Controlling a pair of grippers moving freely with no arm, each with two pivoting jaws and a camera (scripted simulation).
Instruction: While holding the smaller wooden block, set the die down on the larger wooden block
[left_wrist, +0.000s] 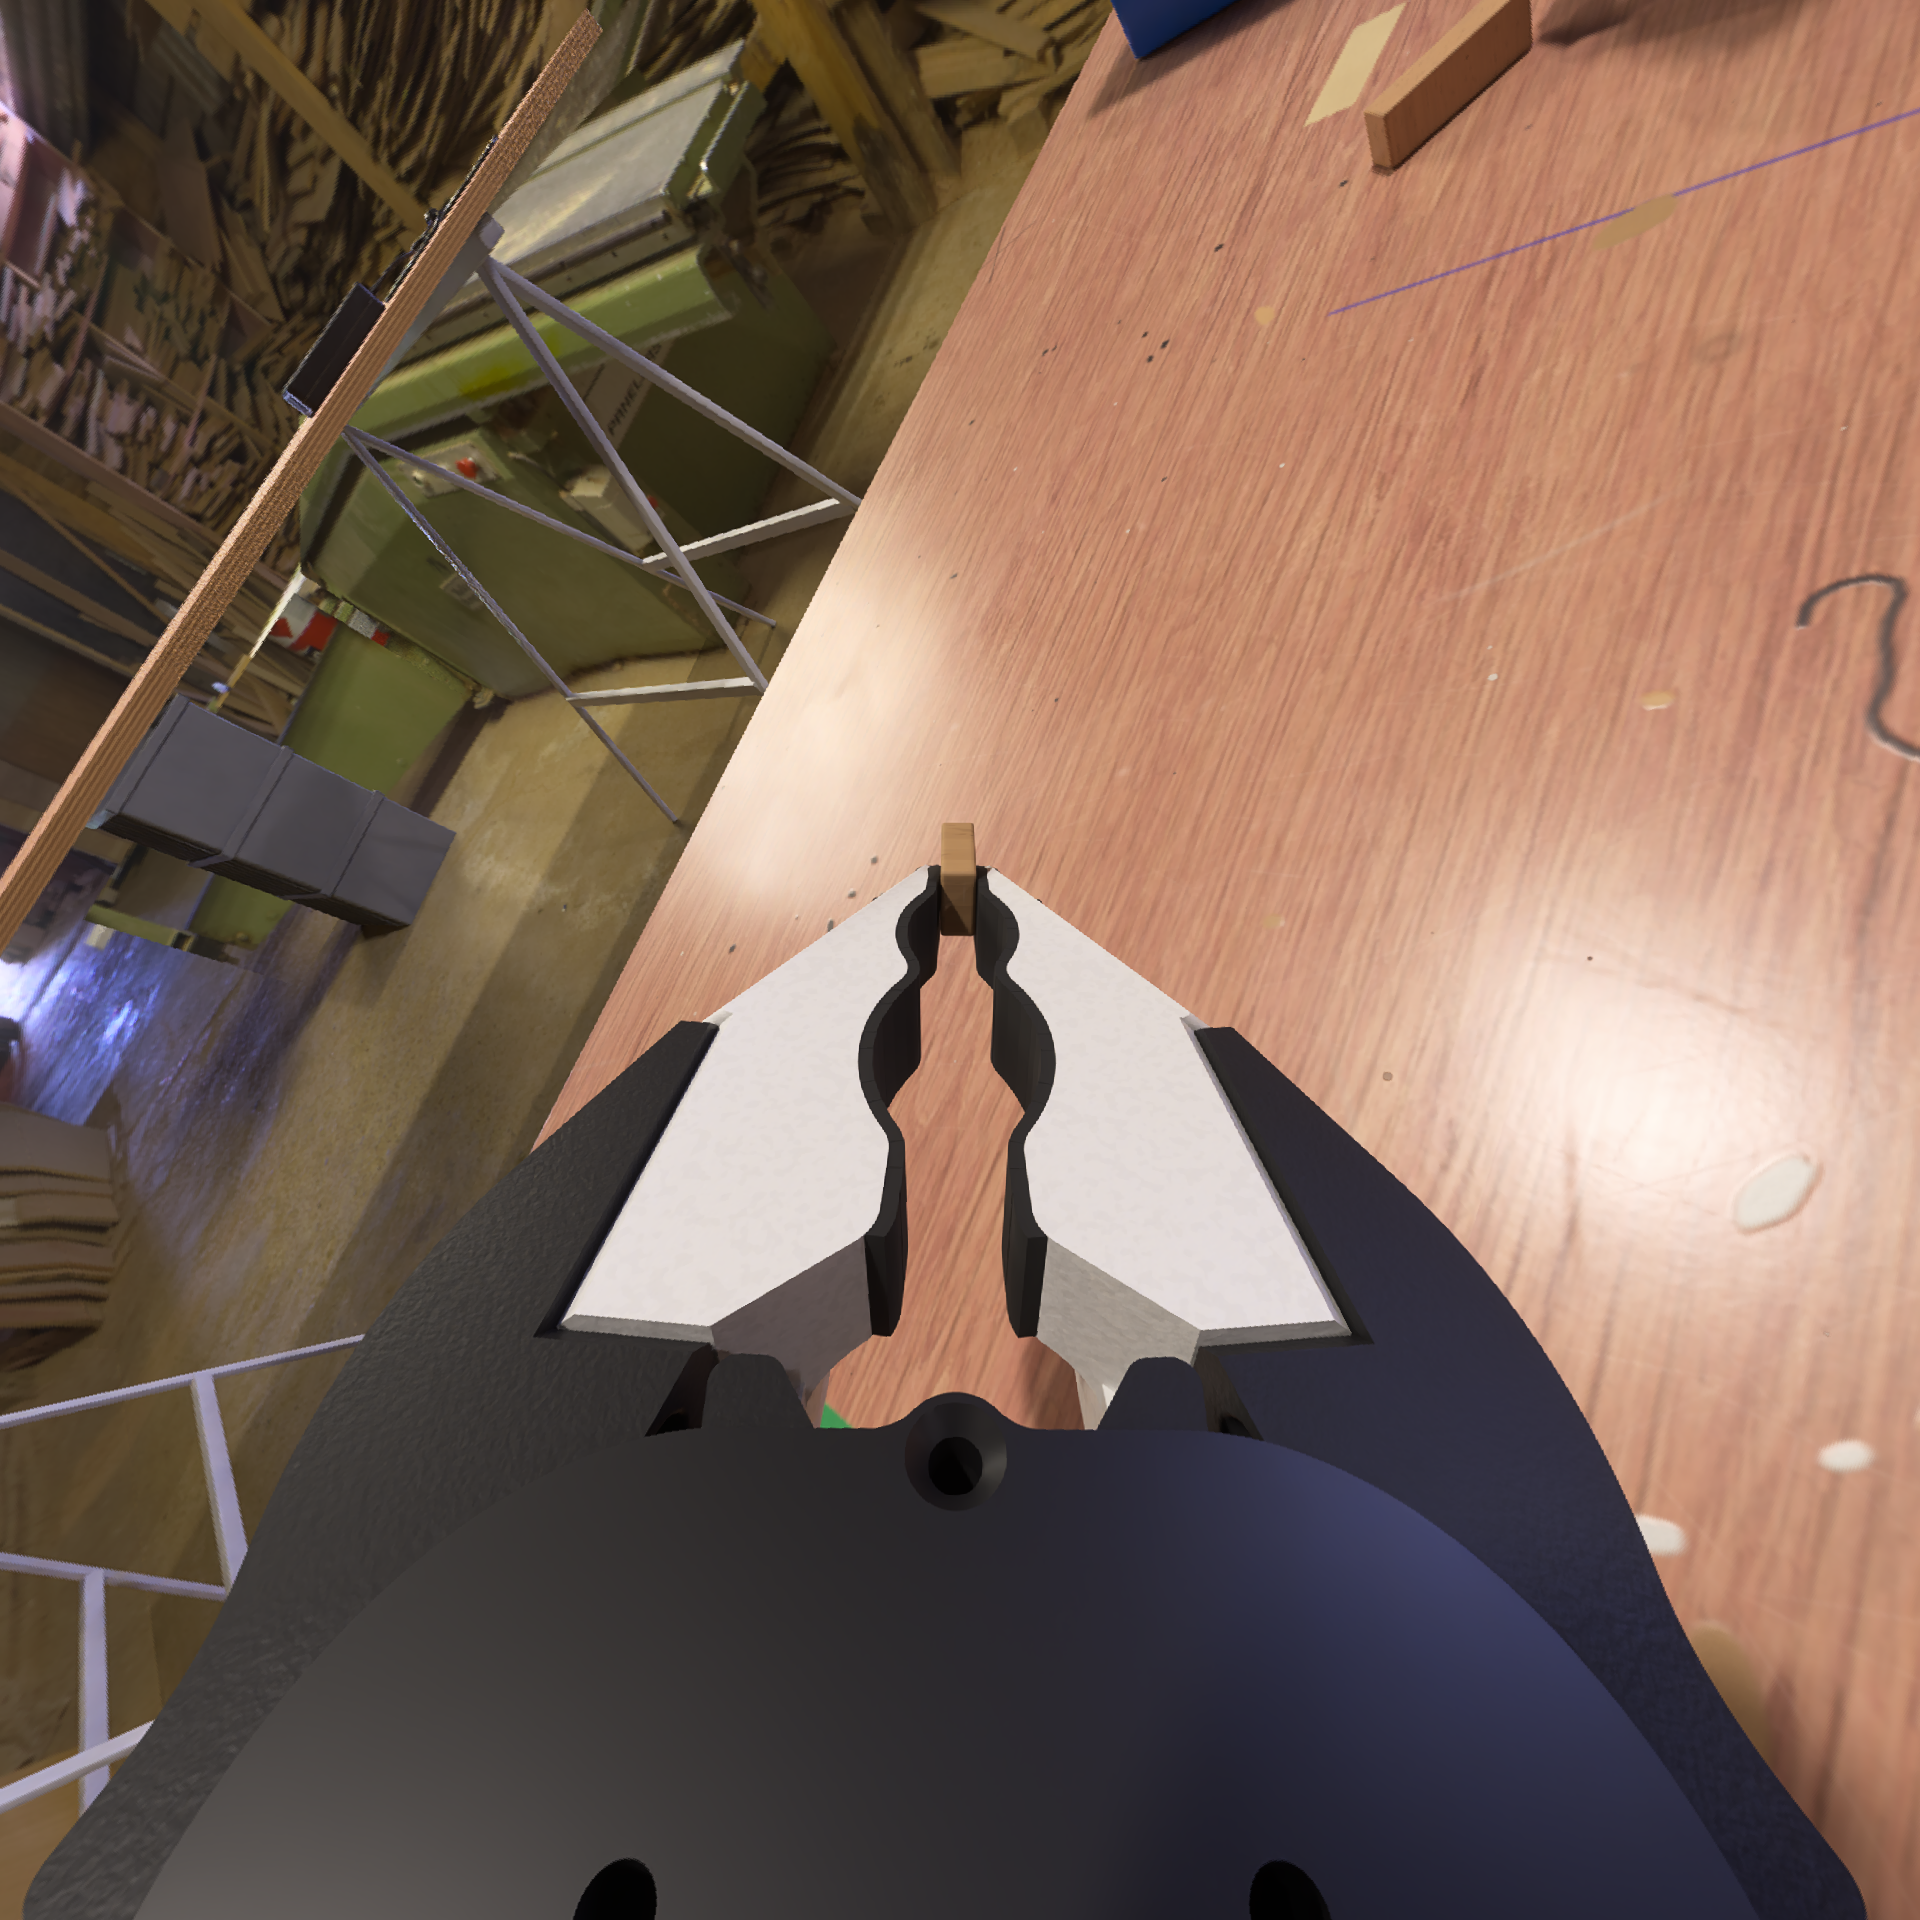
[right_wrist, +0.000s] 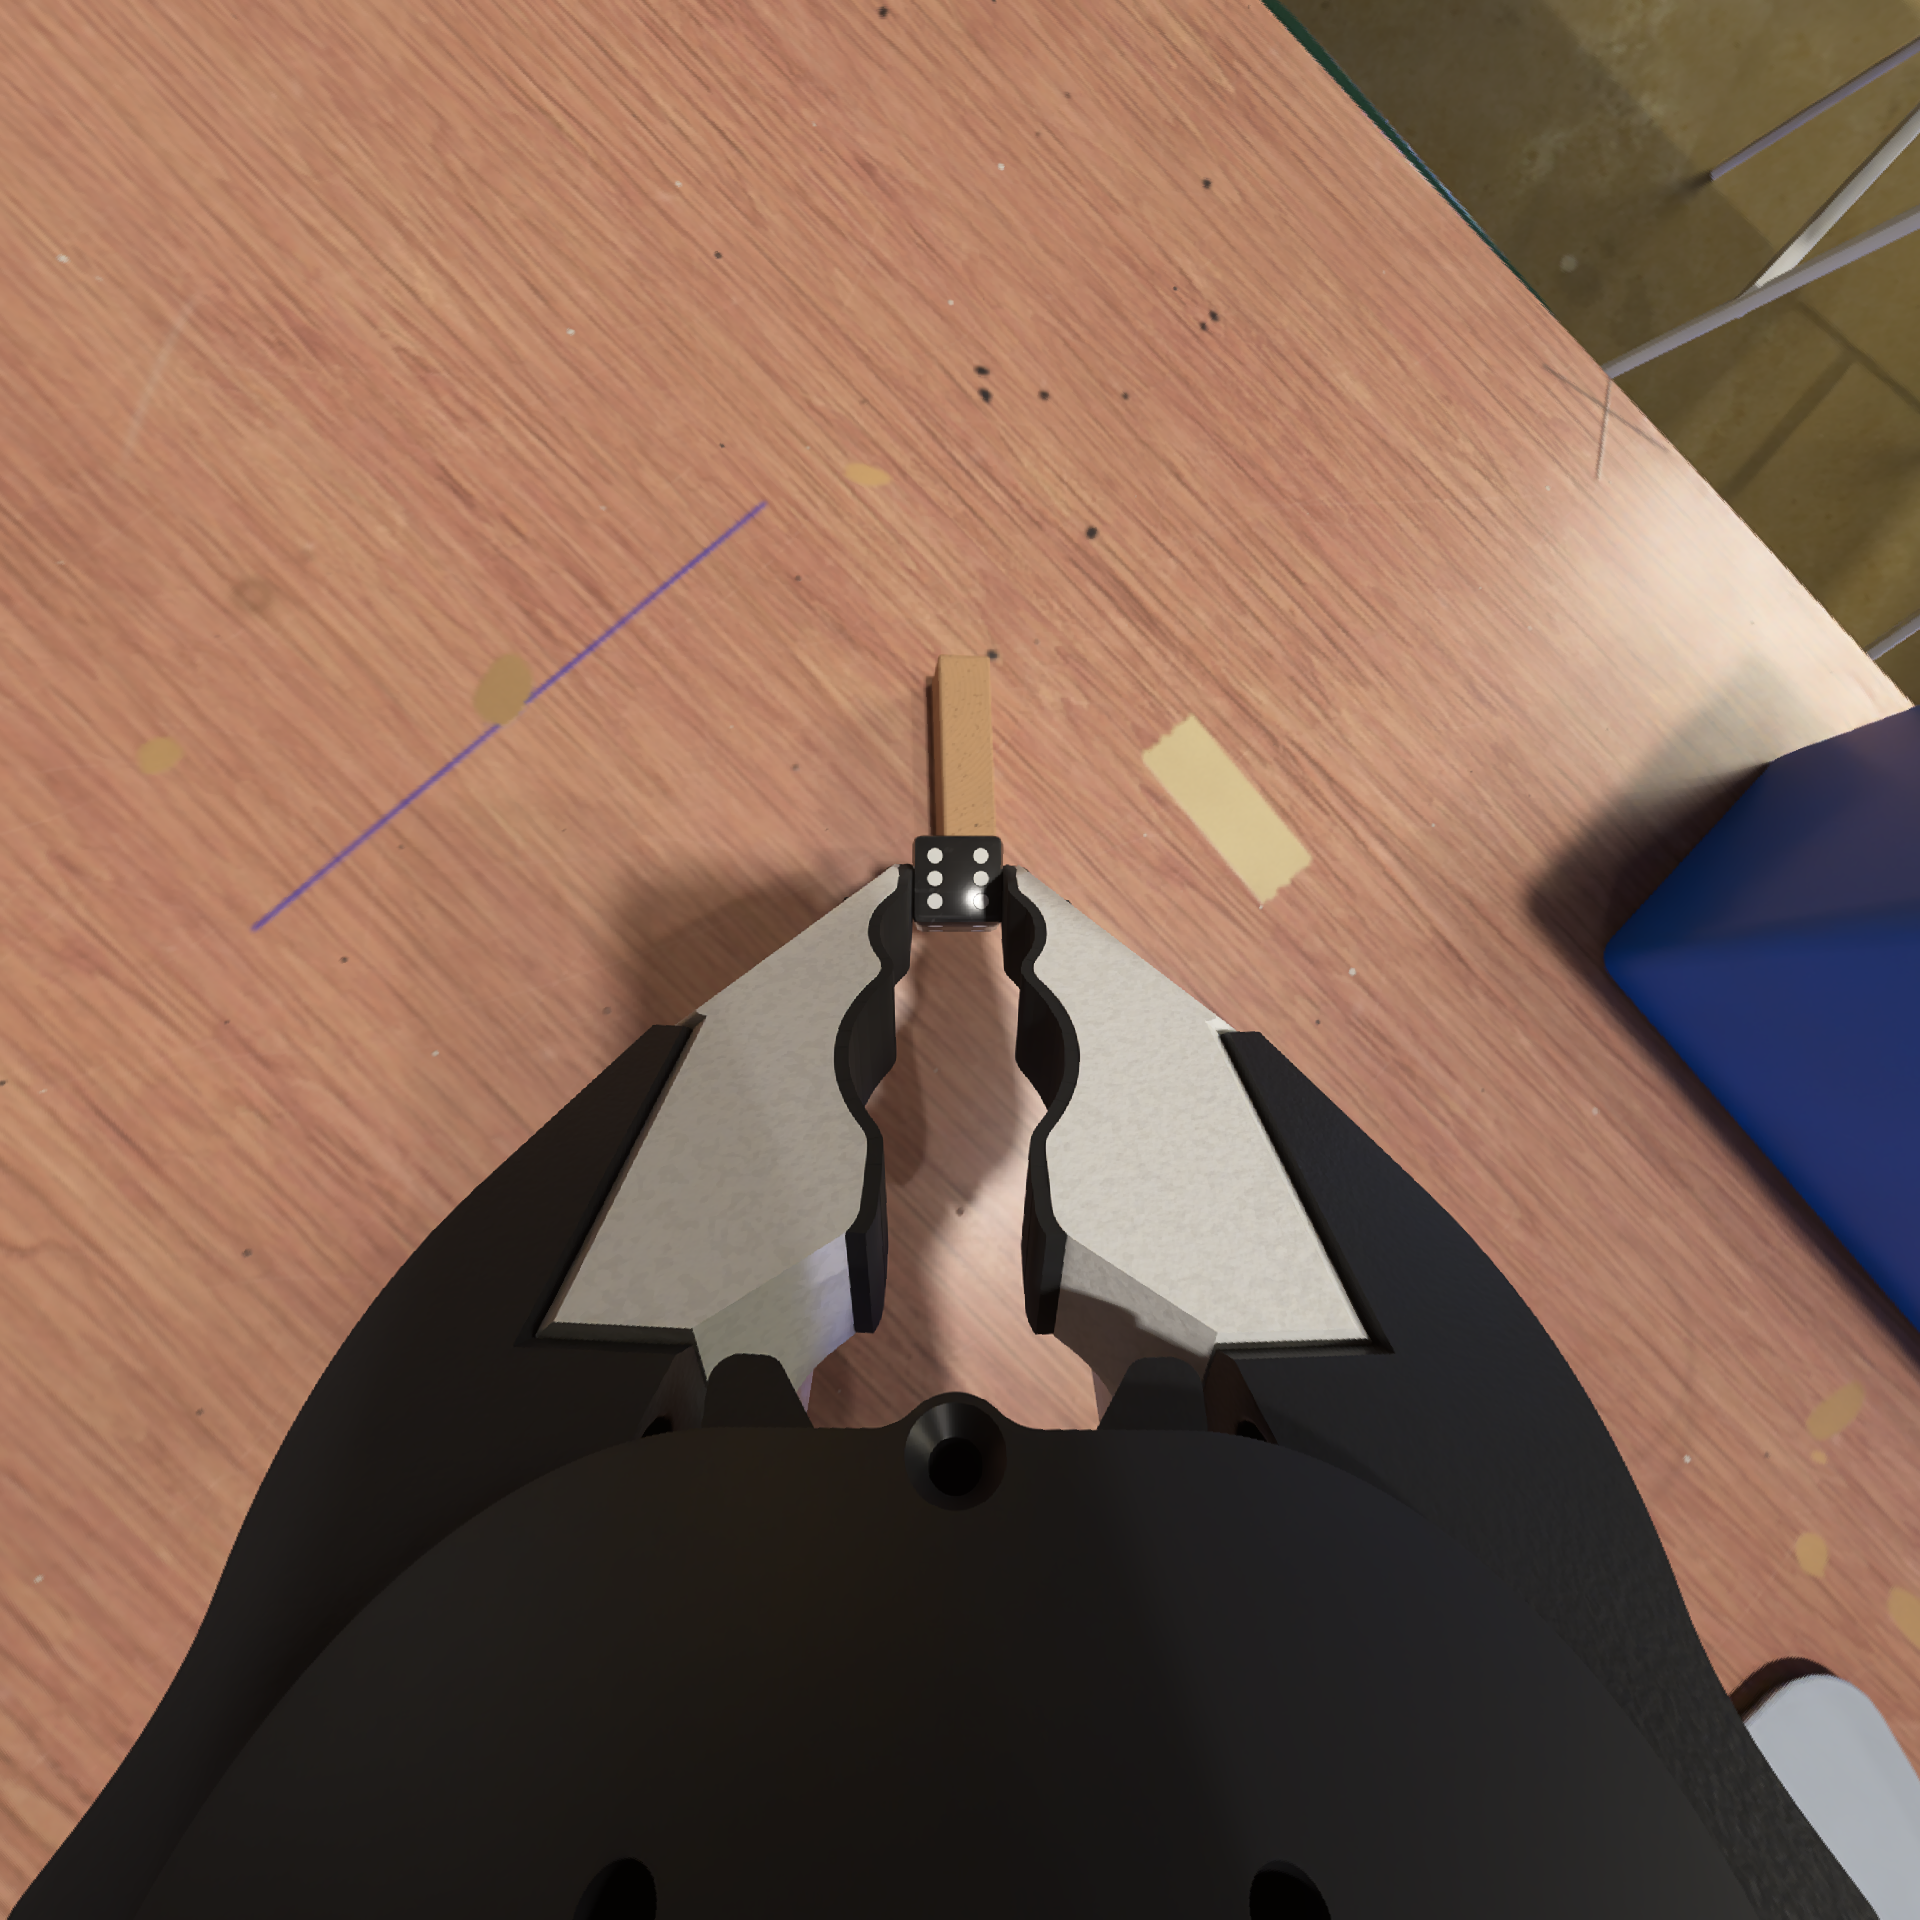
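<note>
My left gripper is shut on the smaller wooden block, a thin tan piece that sticks out past the fingertips, held above the table near its left edge. The larger wooden block lies flat at the far top right of the left wrist view. My right gripper is shut on a black die with white pips. In the right wrist view the larger wooden block runs straight ahead from the die, under and just beyond the fingertips. I cannot tell whether the die touches the block.
The brown wooden table carries a thin blue line and a strip of tan tape. A blue box stands at the right. The table's corner edge is at the upper right; a second table with trestle legs stands left.
</note>
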